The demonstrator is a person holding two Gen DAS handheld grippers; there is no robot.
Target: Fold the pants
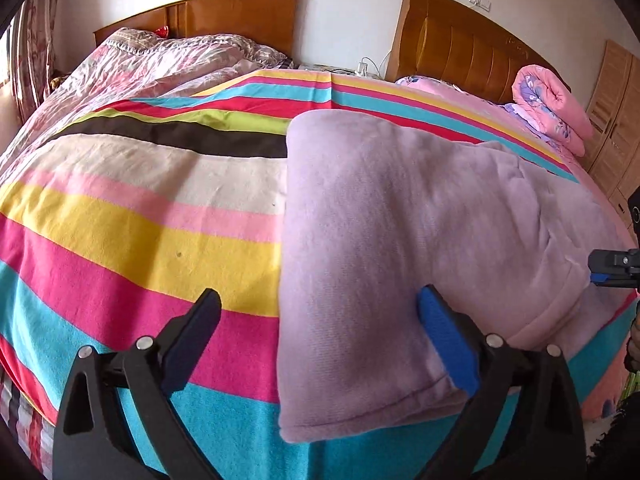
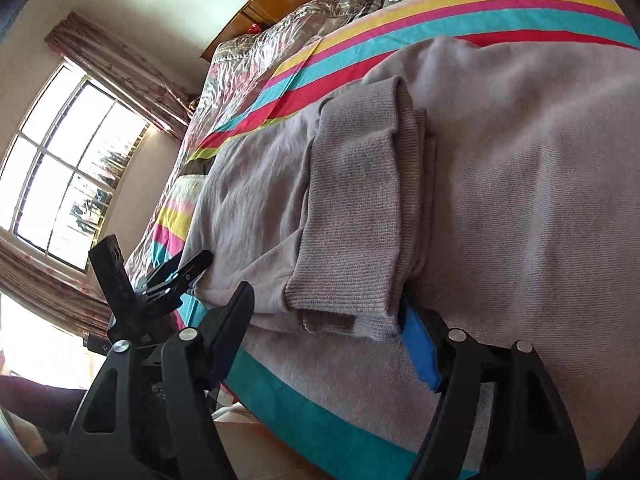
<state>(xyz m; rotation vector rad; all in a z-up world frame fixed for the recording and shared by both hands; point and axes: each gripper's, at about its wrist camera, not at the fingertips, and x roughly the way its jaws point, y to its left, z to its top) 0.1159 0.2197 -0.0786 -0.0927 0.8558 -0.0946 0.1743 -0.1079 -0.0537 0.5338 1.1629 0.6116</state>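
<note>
A: Status, quick. Where are the pants?

B: Lilac fleece pants (image 1: 420, 216) lie folded on the striped bed sheet (image 1: 140, 216), near the bed's front edge. In my right view the ribbed cuffs (image 2: 352, 216) are stacked on top of the lower layer.

A: Claws?

B: My left claw (image 1: 320, 344) is spread wide, holding nothing, straddling the left folded edge. My right claw (image 2: 328, 320) is apart too, with the cuff ends sitting between its fingers, not clamped.

A: Risks?

B: I'd say if I close the right one now it may catch only the top cuff, so the layers shear and the fold skews. The fleece looks thick; a shallow bite could slip. The pants also sit close to the bed edge, so a drag toward me could pull them off.
</note>
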